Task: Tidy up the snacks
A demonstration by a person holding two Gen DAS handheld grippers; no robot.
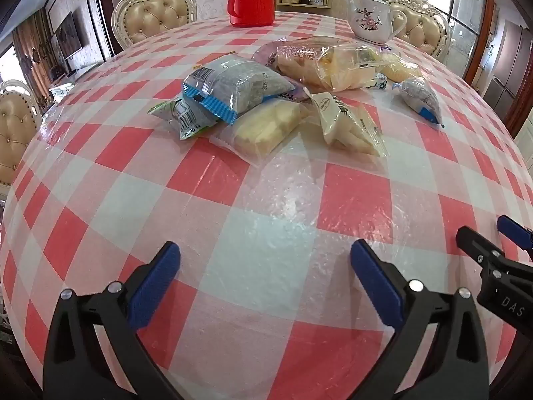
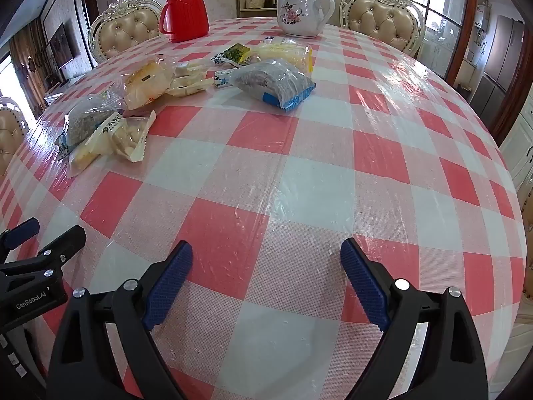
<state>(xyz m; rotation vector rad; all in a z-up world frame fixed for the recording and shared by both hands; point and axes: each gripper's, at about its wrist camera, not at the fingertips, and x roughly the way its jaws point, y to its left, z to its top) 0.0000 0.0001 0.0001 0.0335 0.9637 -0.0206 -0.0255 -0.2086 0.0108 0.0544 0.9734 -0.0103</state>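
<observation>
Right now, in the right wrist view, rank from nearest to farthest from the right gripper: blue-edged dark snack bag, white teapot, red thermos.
From the right gripper:
1. Blue-edged dark snack bag, mid-table, ahead.
2. White teapot and red thermos, far edge, right and left: too close to call.

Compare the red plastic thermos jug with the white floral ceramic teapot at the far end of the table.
The red plastic thermos jug is plain, ribbed and single-coloured; the white floral ceramic teapot is smooth and glossy with a pink flower print. The jug is tall with a cylindrical cap; the teapot is squat with a knobbed lid. The jug stands to the left, the teapot to the right. Both stand upright on the red-and-white checked tablecloth, beyond the snack packets.
</observation>
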